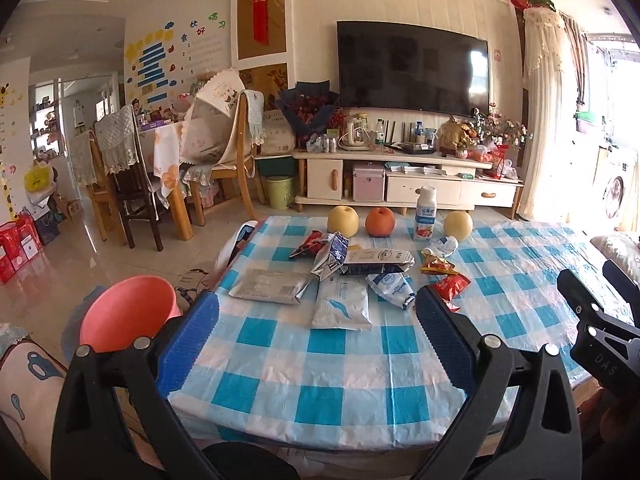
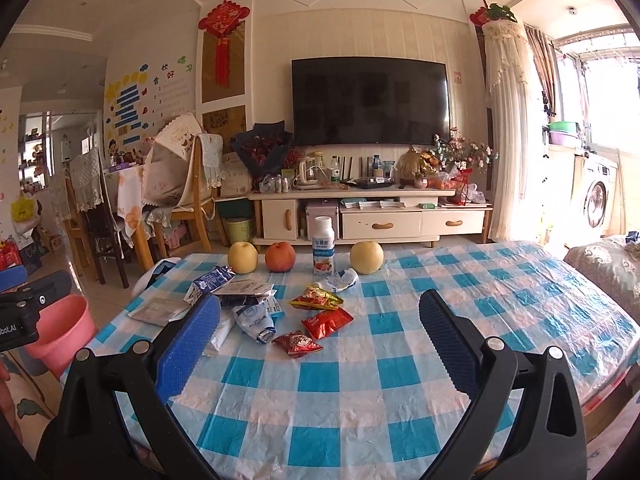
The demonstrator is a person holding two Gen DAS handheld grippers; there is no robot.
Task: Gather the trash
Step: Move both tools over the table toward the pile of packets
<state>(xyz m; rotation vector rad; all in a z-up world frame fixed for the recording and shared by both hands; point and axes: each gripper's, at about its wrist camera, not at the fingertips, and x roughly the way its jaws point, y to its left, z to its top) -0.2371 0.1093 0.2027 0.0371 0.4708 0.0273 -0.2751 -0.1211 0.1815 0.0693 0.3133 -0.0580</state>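
Note:
Several empty wrappers lie in a pile on the blue-checked table (image 1: pixel 340 368): a white pouch (image 1: pixel 341 309), a flat silver packet (image 1: pixel 271 286), a crushed milk carton (image 1: pixel 329 257), red snack bags (image 2: pixel 326 322) and a crumpled white wrapper (image 2: pixel 344 279). A pink bin (image 1: pixel 128 312) stands on the floor off the table's left edge. My left gripper (image 1: pixel 318 308) is open and empty, hovering above the table's near side, short of the pile. My right gripper (image 2: pixel 320 316) is open and empty, to the right of the left one.
Two yellow pears (image 1: pixel 342 220) (image 1: pixel 458 225), a red apple (image 1: pixel 380 222) and a yogurt bottle (image 1: pixel 425 214) stand in a row at the table's far edge. Chairs (image 1: pixel 224 148) and a TV cabinet (image 1: pixel 404 184) lie beyond. A sofa (image 2: pixel 604 264) is on the right.

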